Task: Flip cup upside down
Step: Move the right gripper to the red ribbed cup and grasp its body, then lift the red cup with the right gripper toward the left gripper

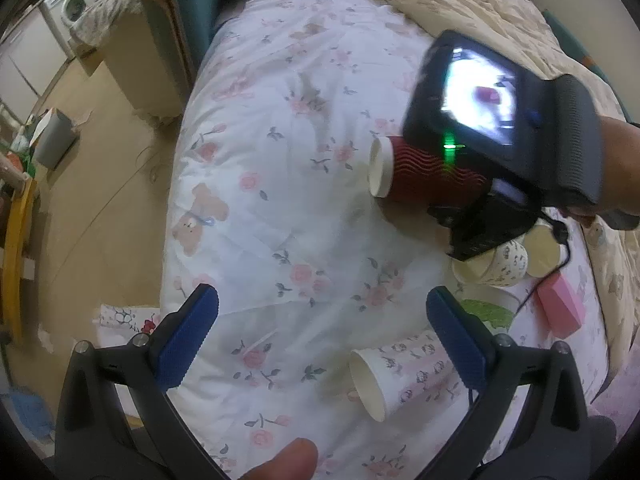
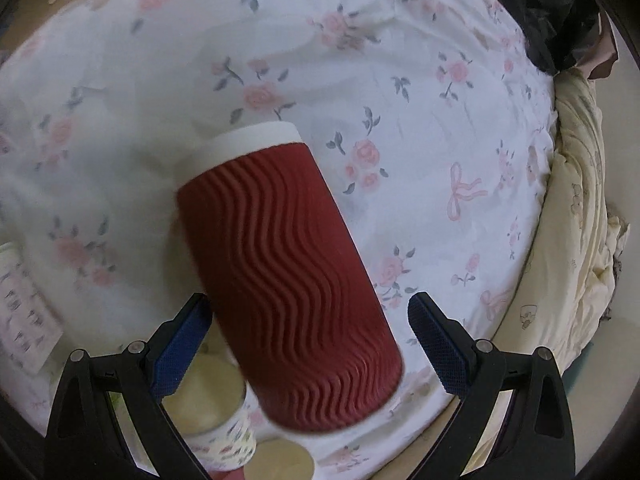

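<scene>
Lying sideways, red cup point(image 2: 288, 276) between spread right gripper point(image 2: 310, 344).

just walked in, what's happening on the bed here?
A person holds a gripper in each hand over a floral quilt. The right gripper is open around a red ripple cup, which lies on its side with its white rim pointing away; the fingers don't look closed on it, and the image is blurred. The left gripper is open and empty, near a floral paper cup also on its side. More cups sit behind. No flip is finished.
</scene>
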